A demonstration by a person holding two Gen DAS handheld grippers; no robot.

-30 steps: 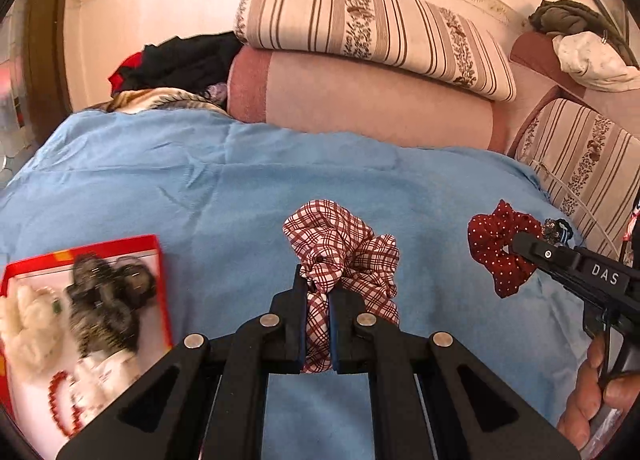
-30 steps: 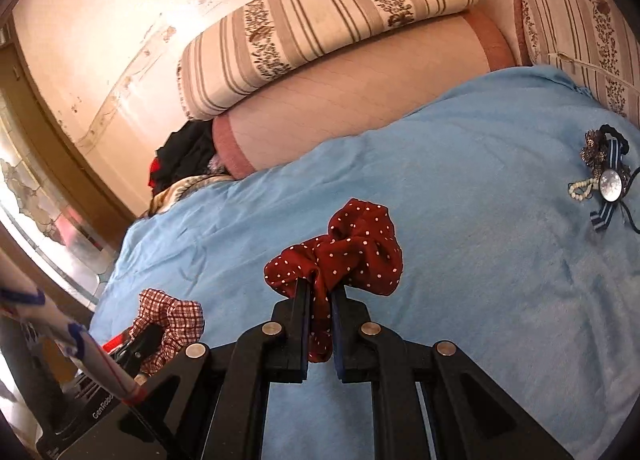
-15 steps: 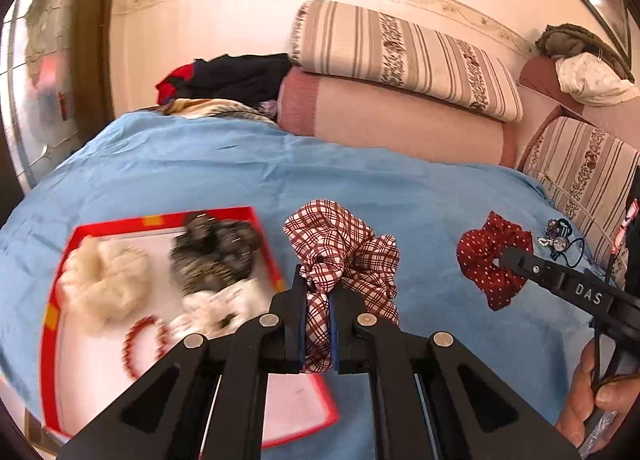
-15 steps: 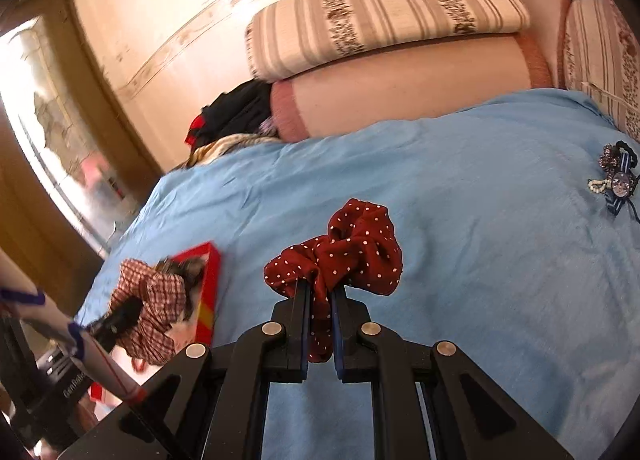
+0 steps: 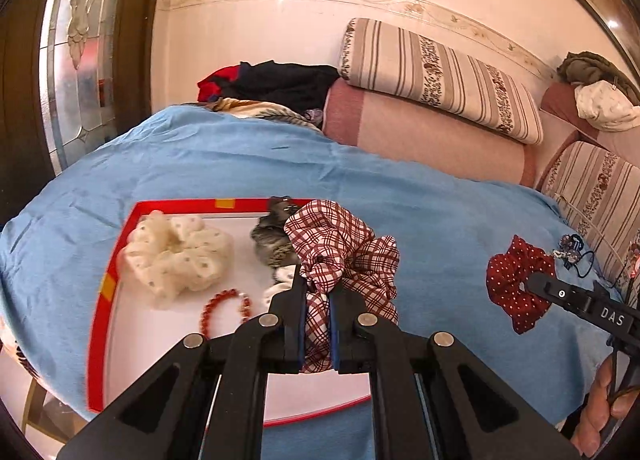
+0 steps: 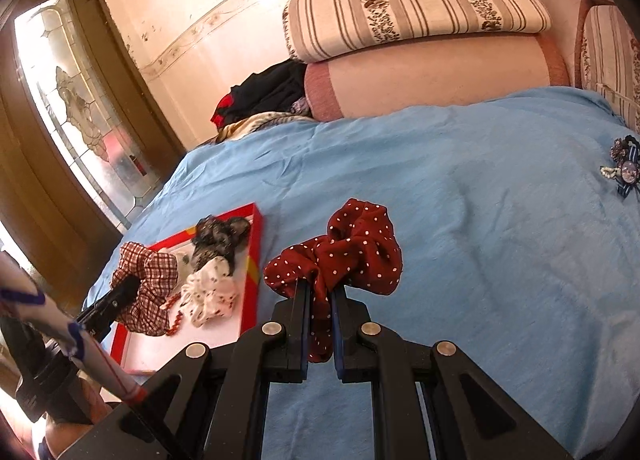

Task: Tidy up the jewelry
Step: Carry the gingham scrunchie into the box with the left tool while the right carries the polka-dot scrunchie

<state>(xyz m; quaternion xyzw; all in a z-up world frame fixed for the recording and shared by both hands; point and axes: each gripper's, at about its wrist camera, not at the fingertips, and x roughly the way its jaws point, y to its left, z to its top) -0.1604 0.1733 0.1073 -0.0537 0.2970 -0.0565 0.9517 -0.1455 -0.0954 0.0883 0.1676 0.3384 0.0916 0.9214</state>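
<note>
Each gripper, left [image 5: 318,314] and right [image 6: 320,318], pinches 1 soft, light scrunchie, plaid [image 5: 340,248] and dotted [image 6: 352,248], by a bunched fold, likely secure.

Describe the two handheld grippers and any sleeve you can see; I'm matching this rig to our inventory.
Both the left gripper and right gripper are matte black with blue finger pads and silver pivot bolts. The right one carries white "DAS" lettering. A white sleeve with blue and red stripes covers the left arm.
</note>
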